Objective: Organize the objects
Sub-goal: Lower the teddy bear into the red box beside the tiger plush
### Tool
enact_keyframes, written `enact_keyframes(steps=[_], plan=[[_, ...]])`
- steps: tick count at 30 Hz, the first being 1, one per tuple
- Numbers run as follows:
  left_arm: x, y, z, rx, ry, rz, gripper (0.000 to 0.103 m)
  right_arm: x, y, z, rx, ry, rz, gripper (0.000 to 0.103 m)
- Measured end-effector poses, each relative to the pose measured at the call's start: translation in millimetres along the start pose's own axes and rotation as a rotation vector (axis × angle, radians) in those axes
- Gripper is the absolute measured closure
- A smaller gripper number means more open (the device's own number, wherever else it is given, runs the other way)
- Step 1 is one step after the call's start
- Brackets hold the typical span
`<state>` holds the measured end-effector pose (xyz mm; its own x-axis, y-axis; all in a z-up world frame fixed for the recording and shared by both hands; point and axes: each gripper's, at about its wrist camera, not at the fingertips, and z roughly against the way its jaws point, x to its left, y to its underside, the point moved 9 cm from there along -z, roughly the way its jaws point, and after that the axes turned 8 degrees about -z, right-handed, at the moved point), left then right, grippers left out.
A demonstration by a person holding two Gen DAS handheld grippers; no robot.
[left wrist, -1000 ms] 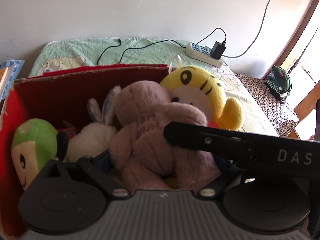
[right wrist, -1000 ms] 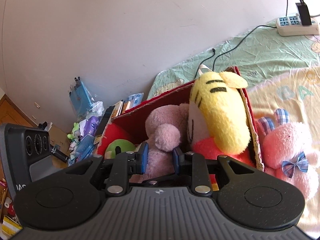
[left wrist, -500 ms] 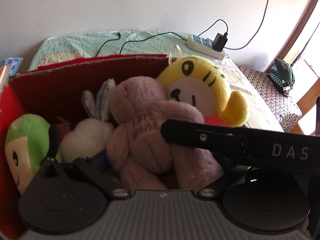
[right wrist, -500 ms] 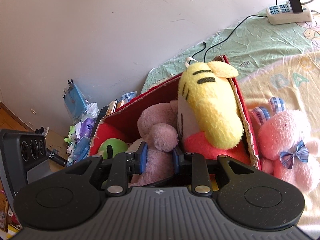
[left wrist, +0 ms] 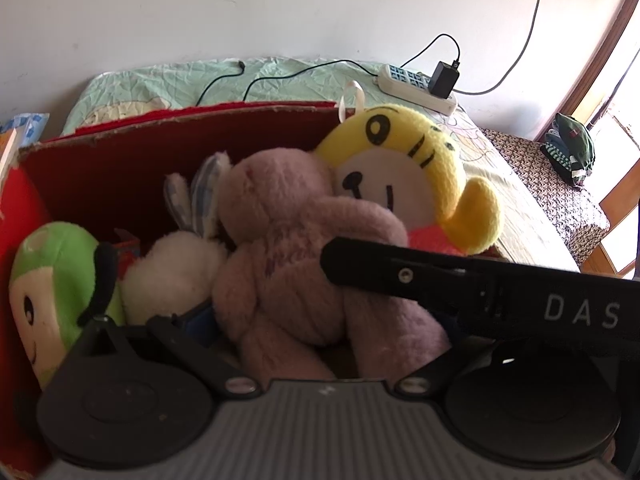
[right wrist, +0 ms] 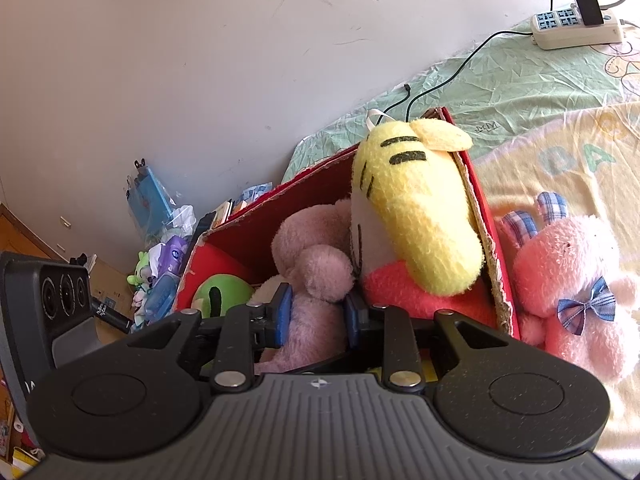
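My right fingers point(right wrist: 316, 314) clench the mauve bear point(right wrist: 308, 280); my left fingers point(left wrist: 320, 328) gape. Tugging could topple the yellow toy point(right wrist: 412, 216) from the box point(right wrist: 486, 240).

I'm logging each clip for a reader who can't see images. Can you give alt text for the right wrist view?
The right gripper has its blue-padded fingers closed on a mauve plush bear inside a red cardboard box, beside a yellow tiger plush and a green plush. A pink bunny plush lies outside the box on the bed sheet.
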<state>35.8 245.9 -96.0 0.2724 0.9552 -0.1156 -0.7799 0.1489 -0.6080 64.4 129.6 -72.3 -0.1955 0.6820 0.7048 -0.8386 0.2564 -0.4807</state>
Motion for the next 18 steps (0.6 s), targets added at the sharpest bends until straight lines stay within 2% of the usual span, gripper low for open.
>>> enact_keyframes(steps=[18], plan=[[-3.3, 8.9, -4.7, 0.044, -0.027, -0.001, 0.0, 0.7, 2.2, -1.3, 0.017, 0.026, 0.027, 0.075]])
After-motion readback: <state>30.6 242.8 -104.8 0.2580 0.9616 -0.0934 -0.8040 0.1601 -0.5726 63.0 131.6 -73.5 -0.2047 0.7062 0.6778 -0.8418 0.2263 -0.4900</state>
